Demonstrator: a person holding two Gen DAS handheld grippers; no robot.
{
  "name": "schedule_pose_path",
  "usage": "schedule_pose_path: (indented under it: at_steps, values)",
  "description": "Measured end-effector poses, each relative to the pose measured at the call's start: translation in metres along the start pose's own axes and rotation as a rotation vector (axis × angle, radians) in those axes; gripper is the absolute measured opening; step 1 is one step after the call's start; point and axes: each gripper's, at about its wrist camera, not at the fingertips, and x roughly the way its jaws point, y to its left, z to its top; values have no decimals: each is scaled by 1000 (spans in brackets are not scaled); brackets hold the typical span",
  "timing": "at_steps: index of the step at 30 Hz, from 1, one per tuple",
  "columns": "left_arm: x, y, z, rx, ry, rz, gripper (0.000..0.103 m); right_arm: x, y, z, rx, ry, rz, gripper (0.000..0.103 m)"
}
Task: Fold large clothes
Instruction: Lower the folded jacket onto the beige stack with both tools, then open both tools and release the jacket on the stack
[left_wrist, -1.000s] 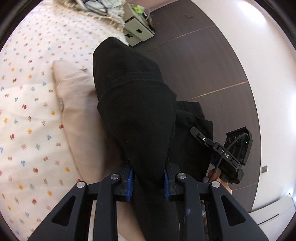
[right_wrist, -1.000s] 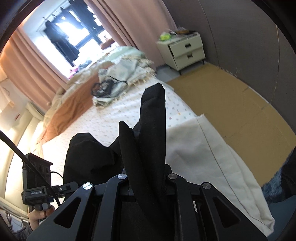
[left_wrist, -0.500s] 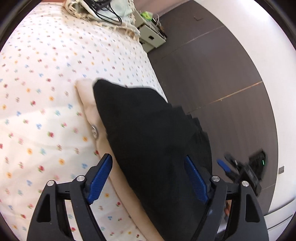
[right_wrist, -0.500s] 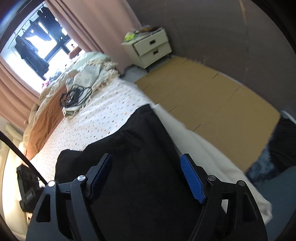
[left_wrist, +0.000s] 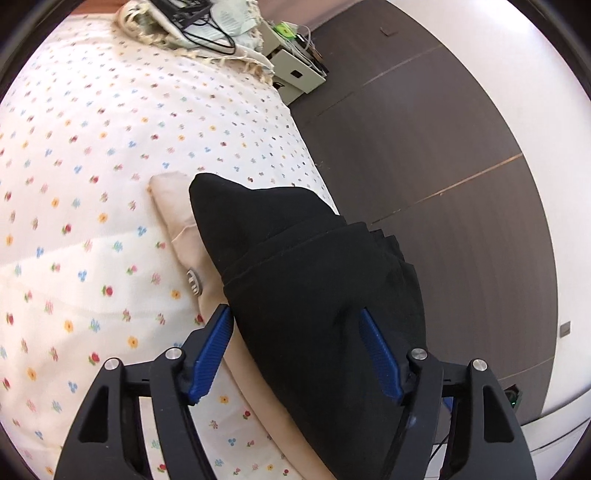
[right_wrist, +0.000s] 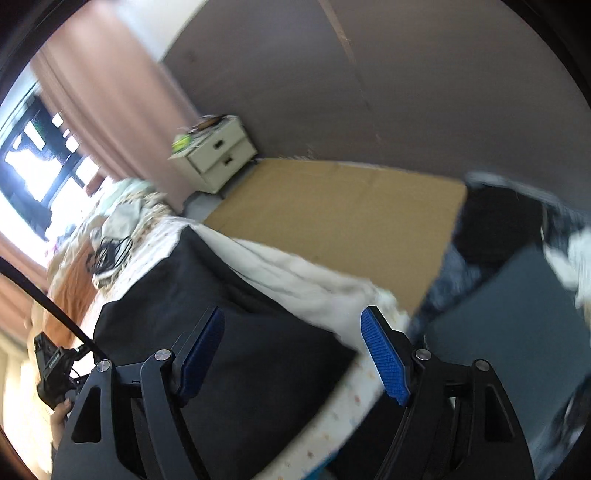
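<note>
black garment (left_wrist: 310, 280) lies folded at the bed (left_wrist: 110, 155) edge over a cream piece (left_wrist: 173, 206). left tongs (left_wrist: 295, 354) closing, gripping nothing; right tongs (right_wrist: 293, 356) released. cream piece seemingly still to fold.

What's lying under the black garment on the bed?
A cream folded cloth pokes out beneath the black garment, on the floral bedsheet. How far it extends underneath is hidden.

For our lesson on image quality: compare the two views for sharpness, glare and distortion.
Left wrist view: sharp, the black garment and floral sheet crisp; white glare at upper right; fisheye bends the floor lines. Right wrist view: smeared by motion blur, nightstand soft; window blown out at left.
</note>
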Motion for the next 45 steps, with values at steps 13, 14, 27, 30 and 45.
schedule_pose_path:
  at_steps: [13, 14, 27, 30, 45]
  values:
    - [29, -15, 30, 69, 9, 96, 64, -1, -14, -22, 87, -12, 49, 4]
    - [35, -15, 32, 80, 12, 115, 64, -3, -14, -23, 94, -25, 39, 4]
    - [12, -29, 58, 172, -93, 336, 65, 26, 6, -46, 114, -27, 47, 7]
    - [0, -43, 59, 223, -118, 313, 66, 35, 15, -47, 86, -25, 18, 16]
    - [76, -66, 63, 391, 92, 219, 30, 55, 22, -59, 74, 7, 10, 82]
